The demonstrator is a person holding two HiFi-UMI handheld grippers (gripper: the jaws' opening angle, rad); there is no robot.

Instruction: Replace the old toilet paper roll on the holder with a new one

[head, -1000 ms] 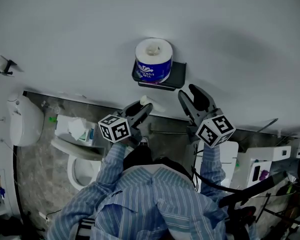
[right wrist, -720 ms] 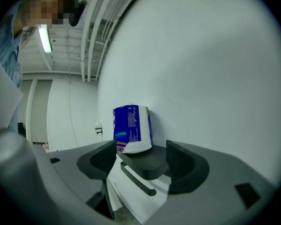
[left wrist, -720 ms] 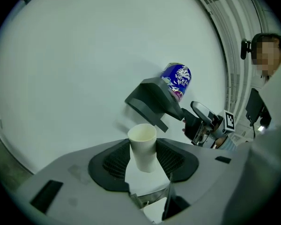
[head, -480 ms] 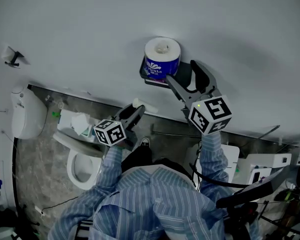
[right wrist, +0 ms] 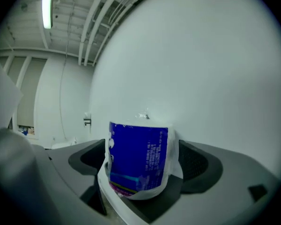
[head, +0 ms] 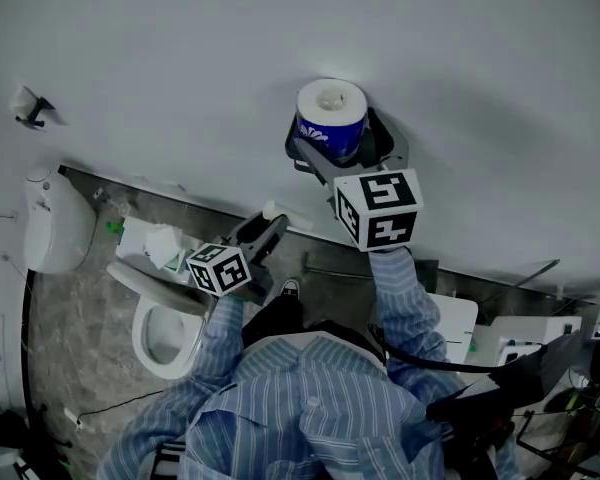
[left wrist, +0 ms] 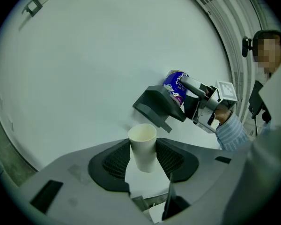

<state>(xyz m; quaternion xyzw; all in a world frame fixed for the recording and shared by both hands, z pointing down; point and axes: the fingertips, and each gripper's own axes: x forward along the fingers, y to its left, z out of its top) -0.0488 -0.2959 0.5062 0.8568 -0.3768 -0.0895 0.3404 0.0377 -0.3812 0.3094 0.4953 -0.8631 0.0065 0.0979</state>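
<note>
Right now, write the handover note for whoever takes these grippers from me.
Left gripper: shut on the empty cardboard tube, clear of the holder.
Right gripper: open. Its jaws have just been opening and stand either side of the wrapped new roll without pressing it.
The roll stands upright on top of the dark wall holder.
Done: old tube is off.
Left: grip the roll, probably unwrap it, mount it, discard the tube.

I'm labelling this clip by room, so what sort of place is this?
Most likely a bathroom or toilet room: a white toilet bowl stands on the grey stone floor, and a blue-wrapped toilet paper roll sits on a dark wall-mounted holder.
</note>
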